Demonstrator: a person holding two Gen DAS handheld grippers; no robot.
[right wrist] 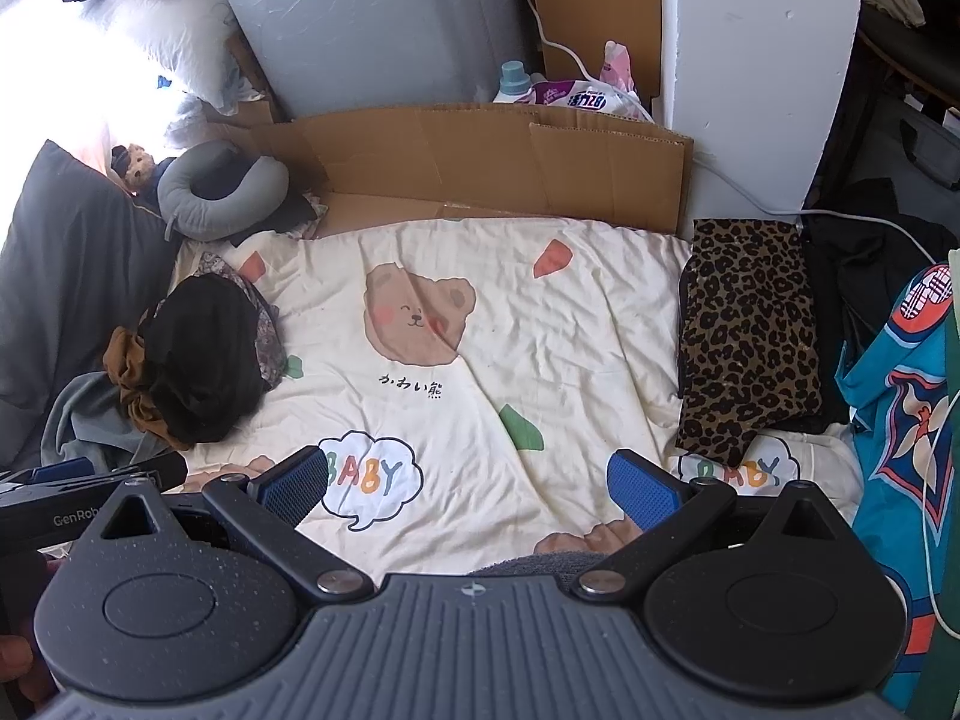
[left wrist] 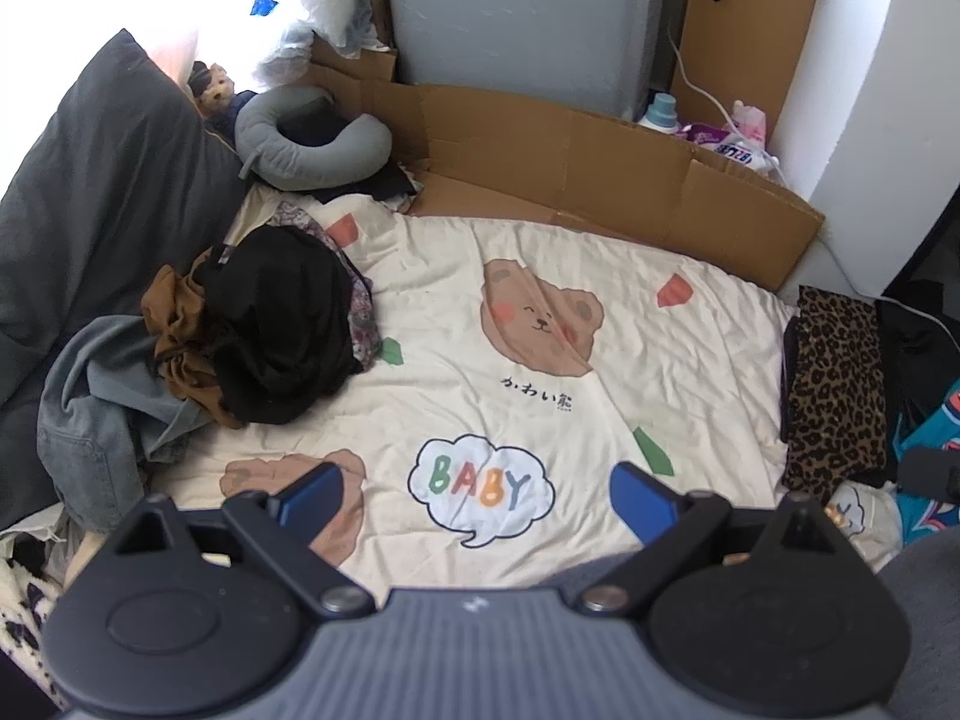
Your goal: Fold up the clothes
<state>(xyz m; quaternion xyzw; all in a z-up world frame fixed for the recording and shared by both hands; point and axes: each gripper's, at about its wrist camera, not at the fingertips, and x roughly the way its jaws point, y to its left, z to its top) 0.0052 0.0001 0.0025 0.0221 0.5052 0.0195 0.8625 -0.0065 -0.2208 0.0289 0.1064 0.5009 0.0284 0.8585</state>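
Observation:
A heap of unfolded clothes lies at the left of the bed: a black garment (left wrist: 282,324) (right wrist: 201,354) on top, a brown one (left wrist: 180,336) and a blue-grey denim piece (left wrist: 96,402) beside it. A folded leopard-print garment (left wrist: 834,384) (right wrist: 750,336) rests at the bed's right edge. My left gripper (left wrist: 477,498) hovers open above the cream bear-print sheet (left wrist: 540,276), nothing between its blue pads. My right gripper (right wrist: 468,480) is open too, over the same sheet (right wrist: 540,330). The left gripper's tip shows at the left edge of the right wrist view.
A dark grey pillow (left wrist: 102,180) and a grey neck pillow (left wrist: 306,144) lie at the head end. Flattened cardboard (left wrist: 570,162) lines the far side against a grey cabinet (left wrist: 516,12). A teal patterned cloth (right wrist: 900,420) hangs at the right.

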